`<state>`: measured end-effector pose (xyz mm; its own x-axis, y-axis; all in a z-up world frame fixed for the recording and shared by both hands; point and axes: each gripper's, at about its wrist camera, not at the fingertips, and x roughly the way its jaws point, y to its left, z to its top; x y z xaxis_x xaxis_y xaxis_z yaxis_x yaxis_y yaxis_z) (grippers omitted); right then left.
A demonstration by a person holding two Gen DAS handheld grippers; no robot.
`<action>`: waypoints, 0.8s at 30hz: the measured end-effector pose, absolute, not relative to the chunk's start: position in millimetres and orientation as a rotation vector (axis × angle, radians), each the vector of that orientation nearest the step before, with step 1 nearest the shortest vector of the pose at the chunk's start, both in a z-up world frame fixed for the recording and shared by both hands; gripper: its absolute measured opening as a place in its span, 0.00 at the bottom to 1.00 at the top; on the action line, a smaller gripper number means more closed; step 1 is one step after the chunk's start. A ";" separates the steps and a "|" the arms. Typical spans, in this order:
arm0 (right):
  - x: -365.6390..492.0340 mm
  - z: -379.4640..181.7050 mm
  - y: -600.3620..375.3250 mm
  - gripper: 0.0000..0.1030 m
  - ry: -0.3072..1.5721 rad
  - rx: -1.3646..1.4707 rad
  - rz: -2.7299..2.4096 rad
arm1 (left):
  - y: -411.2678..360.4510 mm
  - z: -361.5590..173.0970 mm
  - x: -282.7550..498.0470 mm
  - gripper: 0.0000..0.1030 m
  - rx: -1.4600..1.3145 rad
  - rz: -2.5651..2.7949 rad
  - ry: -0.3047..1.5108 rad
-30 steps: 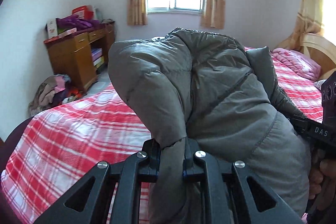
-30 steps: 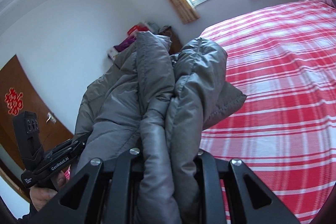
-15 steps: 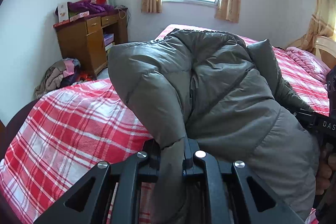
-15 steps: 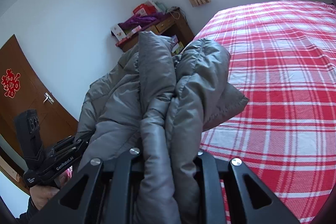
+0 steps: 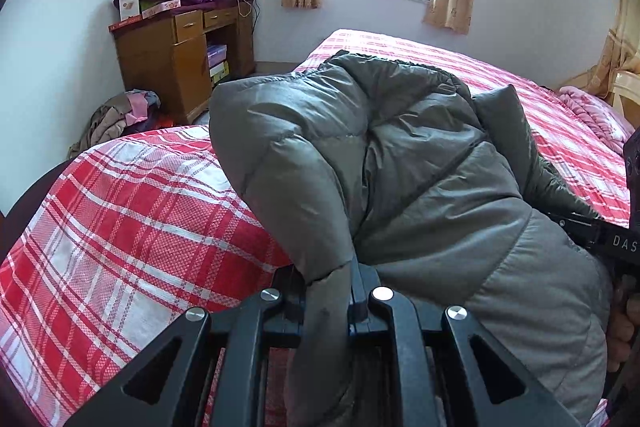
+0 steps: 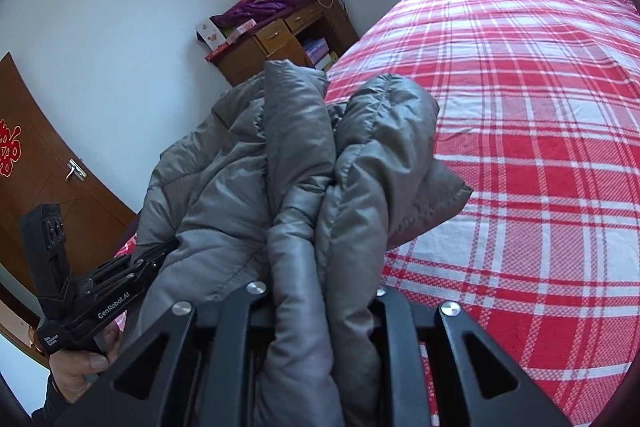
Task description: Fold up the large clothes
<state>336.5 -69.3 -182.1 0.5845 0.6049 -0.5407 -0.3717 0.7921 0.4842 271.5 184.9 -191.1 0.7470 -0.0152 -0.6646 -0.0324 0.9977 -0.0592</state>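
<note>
Grey puffer jacket (image 5: 420, 167) bunched up, held above red plaid bed (image 5: 132, 211). Left gripper (image 5: 326, 301) nearly closed, pinching a jacket fold. Right gripper (image 6: 322, 297) nearly closed, clamped on thicker gathered folds. Wooden desk (image 5: 176, 55) by far wall.

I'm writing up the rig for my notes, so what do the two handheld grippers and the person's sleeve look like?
Both are matte black, angular, with triangular cut-outs and round silver bolt heads. The left gripper carries white lettering "GenRobot.AI" and a boxy black block on top. The right gripper shows white letters "DAS". A dark sleeve shows at the left wrist. No cables visible.
</note>
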 end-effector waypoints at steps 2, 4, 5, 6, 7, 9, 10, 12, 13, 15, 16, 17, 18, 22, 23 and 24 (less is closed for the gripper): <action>337.9 -184.4 -68.1 0.19 0.760 0.344 0.583 | 183.8 -194.1 271.6 0.17 -0.060 0.017 0.731; 340.3 -186.4 -66.4 0.19 0.766 0.345 0.585 | 184.0 -197.5 271.2 0.22 -0.065 0.027 0.737; 341.2 -186.6 -63.5 0.19 0.769 0.345 0.584 | 183.0 -198.1 271.0 0.24 -0.067 0.032 0.739; 341.7 -187.7 -62.5 0.19 0.771 0.343 0.583 | 183.7 -199.4 271.1 0.27 -0.069 0.038 0.740; 343.5 -189.1 -61.4 0.19 0.773 0.341 0.582 | 184.9 -200.7 270.6 0.30 -0.076 0.047 0.738; 344.1 -189.0 -58.5 0.19 0.775 0.332 0.577 | 187.1 -202.8 270.9 0.34 -0.083 0.054 0.740; 344.3 -189.7 -56.8 0.19 0.776 0.326 0.573 | 187.2 -203.3 270.7 0.38 -0.084 0.063 0.740; 344.7 -190.4 -54.4 0.20 0.778 0.318 0.569 | 189.0 -204.8 270.0 0.46 -0.089 0.083 0.739; 345.1 -189.7 -53.6 0.20 0.779 0.316 0.566 | 190.3 -205.4 269.8 0.51 -0.094 0.093 0.738; 346.0 -190.0 -51.3 0.20 0.781 0.311 0.561 | 194.6 -206.7 270.8 0.58 -0.102 0.109 0.737; 346.0 -190.1 -50.4 0.20 0.781 0.307 0.560 | 197.3 -207.5 271.1 0.61 -0.105 0.116 0.736; 345.8 -190.0 -49.3 0.21 0.780 0.299 0.558 | 198.5 -208.3 271.2 0.62 -0.108 0.123 0.735; 345.3 -189.9 -48.6 0.21 0.778 0.290 0.555 | 198.9 -208.9 271.4 0.65 -0.104 0.134 0.733; 343.0 -189.4 -43.5 0.22 0.766 0.246 0.531 | 199.8 -211.0 271.8 0.75 -0.099 0.171 0.725; 342.0 -189.7 -43.0 0.22 0.762 0.235 0.518 | 201.3 -212.0 272.0 0.76 -0.111 0.174 0.726; 341.4 -190.1 -42.1 0.22 0.760 0.222 0.505 | 202.3 -212.7 272.0 0.77 -0.115 0.175 0.727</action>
<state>341.4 -42.1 -190.1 0.6136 0.5124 -0.6009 -0.3554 0.8587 0.3693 272.0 202.3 -212.7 0.7333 0.1187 -0.6695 -0.1987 0.9791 -0.0441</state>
